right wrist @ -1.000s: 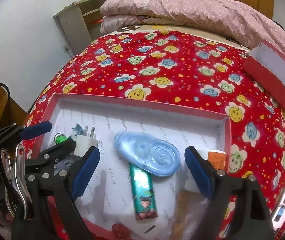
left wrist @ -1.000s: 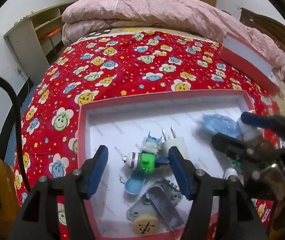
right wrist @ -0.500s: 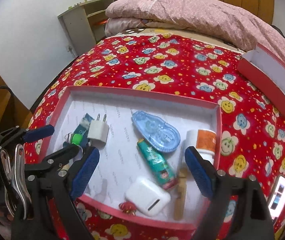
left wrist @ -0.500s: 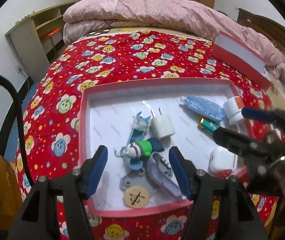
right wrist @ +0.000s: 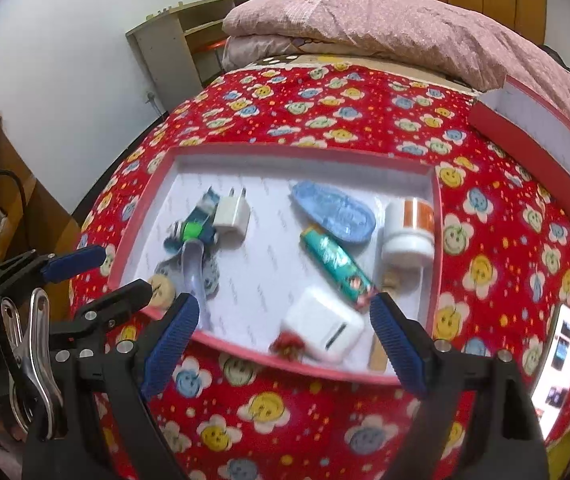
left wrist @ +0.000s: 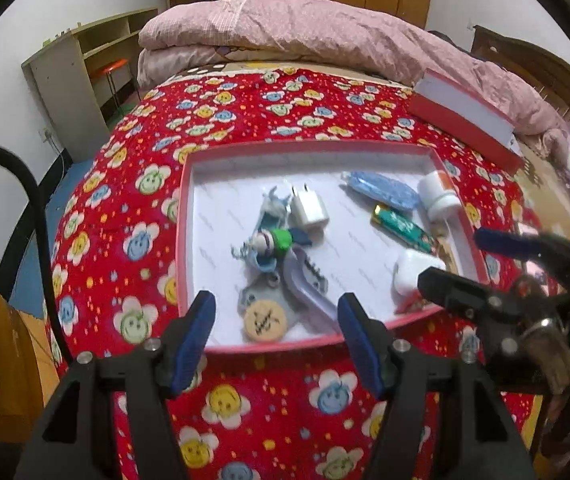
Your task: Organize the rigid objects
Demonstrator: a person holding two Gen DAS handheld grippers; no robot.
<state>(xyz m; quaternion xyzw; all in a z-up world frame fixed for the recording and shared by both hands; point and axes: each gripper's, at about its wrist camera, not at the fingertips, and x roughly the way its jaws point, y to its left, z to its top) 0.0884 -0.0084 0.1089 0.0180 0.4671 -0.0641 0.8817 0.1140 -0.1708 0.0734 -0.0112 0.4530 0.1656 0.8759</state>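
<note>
A red-rimmed box (left wrist: 183, 240) (right wrist: 437, 248) lies on the bed and holds several small things: a white charger plug (left wrist: 309, 212) (right wrist: 232, 214), a green-capped toy (left wrist: 279, 239) (right wrist: 191, 230), a blue oval case (left wrist: 383, 190) (right wrist: 335, 210), a green lighter (left wrist: 401, 226) (right wrist: 335, 258), a white jar (left wrist: 437, 194) (right wrist: 409, 226), a white earbud case (left wrist: 409, 274) (right wrist: 323, 330) and a round wooden token (left wrist: 265, 322) (right wrist: 161, 288). My left gripper (left wrist: 277, 340) is open and empty, near the box's front edge. My right gripper (right wrist: 285, 344) is open and empty, over the front edge.
The box lid (left wrist: 465, 120) (right wrist: 541, 136) leans at the far right of the red flowered bedspread (left wrist: 245, 120). A pink quilt (left wrist: 305, 28) lies at the bed's head. A phone (right wrist: 557, 360) lies at the right. A shelf unit (left wrist: 77, 76) stands left.
Both grippers have pulled back and up from the box, so the whole box now shows. Both stay open and empty. The things in the box have not moved.
</note>
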